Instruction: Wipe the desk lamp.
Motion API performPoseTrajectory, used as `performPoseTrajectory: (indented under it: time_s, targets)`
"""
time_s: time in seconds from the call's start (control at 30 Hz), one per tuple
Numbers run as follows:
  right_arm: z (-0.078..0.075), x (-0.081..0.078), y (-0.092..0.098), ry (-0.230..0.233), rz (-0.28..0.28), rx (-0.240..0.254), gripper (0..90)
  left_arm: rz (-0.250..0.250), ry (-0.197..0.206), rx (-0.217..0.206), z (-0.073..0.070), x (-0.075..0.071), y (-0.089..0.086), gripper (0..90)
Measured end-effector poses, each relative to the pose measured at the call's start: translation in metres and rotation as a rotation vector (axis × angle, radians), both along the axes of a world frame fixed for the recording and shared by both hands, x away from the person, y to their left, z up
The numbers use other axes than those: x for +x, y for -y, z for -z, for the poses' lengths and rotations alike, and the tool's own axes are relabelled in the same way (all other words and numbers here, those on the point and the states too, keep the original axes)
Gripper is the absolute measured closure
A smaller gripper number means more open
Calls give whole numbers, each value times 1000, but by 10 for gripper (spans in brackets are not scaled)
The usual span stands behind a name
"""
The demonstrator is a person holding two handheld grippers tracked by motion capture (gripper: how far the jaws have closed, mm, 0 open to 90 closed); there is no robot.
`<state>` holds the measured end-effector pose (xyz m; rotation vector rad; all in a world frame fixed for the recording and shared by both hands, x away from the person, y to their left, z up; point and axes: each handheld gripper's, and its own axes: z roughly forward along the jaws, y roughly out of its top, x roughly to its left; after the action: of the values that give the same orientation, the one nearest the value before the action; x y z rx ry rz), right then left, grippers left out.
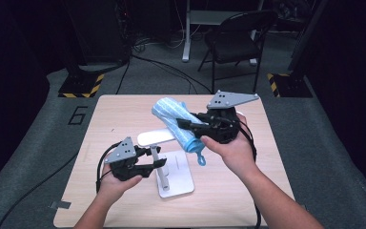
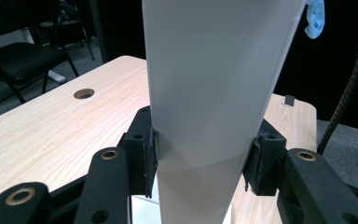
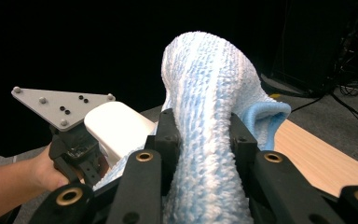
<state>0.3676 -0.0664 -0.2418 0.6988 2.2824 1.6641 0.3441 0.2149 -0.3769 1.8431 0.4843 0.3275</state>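
Over the pale wooden surface (image 1: 124, 109) in the high view, a white stand (image 1: 171, 168) is seen with its flat base resting near the middle and a rounded white top piece (image 1: 153, 137) sitting above its post. The left gripper (image 1: 153, 162) is held level at the post, jaws clamped on it from both sides. Up and to the right, the right gripper (image 1: 185, 125) is kept above the surface with a blue-and-white striped towel (image 1: 174, 117) pinched in its jaws, a solid blue part hanging down with a little loop (image 1: 201, 159) dangling at the end, just over the stand's base. Moving on to the left gripper view, the white post (image 2: 209, 107) is shown squeezed between the two black pads (image 2: 150, 158), so that grip is pretty clearly tight, and a bit of the blue towel (image 2: 315, 17) can be spotted at the top right corner. Last, in the right gripper view, the fluffy towel (image 3: 207, 130) is bunched up and gripped hard between the jaws, rising well above them; behind it the white top piece (image 3: 116, 126) is visible, with the left gripper (image 3: 72, 140) and its hand (image 3: 42, 170) off to the left.
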Motion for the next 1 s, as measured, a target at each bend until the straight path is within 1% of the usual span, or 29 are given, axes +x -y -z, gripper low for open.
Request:
performPoseTrajectory:
  time_s: [0.1, 0.17, 0.2, 0.27, 0.3, 0.33, 0.37, 0.4, 0.5, 0.57, 0.6, 0.73, 0.77, 0.8, 0.93, 1.0]
  targets:
    - [0, 0, 5, 2, 9, -6, 715, 2, -4, 2, 0, 0, -3, 531]
    - [0, 2, 9, -3, 17, -6, 715, -5, -4, -10, 1, 1, -6, 531]
    - [0, 2, 11, -4, 22, -6, 716, -5, -5, -3, 0, 1, -7, 531]
    - [0, 3, 14, -2, 24, -11, 715, -8, -3, -4, 0, 0, -8, 531]
    - [0, 4, 18, -3, 38, -9, 715, -7, 3, -2, 0, 0, -9, 531]
    - [0, 4, 21, -7, 43, -9, 716, 0, -6, -1, 0, 0, -11, 531]
    - [0, 5, 24, -8, 46, -8, 716, 0, -6, -1, 0, 0, -11, 532]
    - [1, 6, 26, -11, 52, -5, 715, -11, -1, -12, 1, 0, -12, 532]
    - [2, 8, 34, -12, 65, -2, 715, -5, -3, -1, 0, 0, -15, 532]
    - [2, 9, 39, -15, 75, 1, 715, -13, 2, -5, 1, 0, -15, 532]
    - [3, 10, 41, -19, 80, 2, 715, -7, -1, -3, 1, 0, -16, 532]
    - [5, 12, 51, -21, 97, 9, 715, -10, -1, -12, 2, 0, -16, 532]
    - [5, 12, 51, -21, 97, 9, 715, -10, -1, -12, 2, 0, -16, 532]
    - [5, 14, 56, -25, 108, 11, 715, -9, -2, -12, 2, 0, -16, 531]
    - [5, 15, 64, -26, 124, 8, 715, -9, -2, -13, 2, 0, -16, 531]
    - [5, 17, 70, -31, 135, 9, 714, -6, -4, -13, 2, 0, -16, 532]
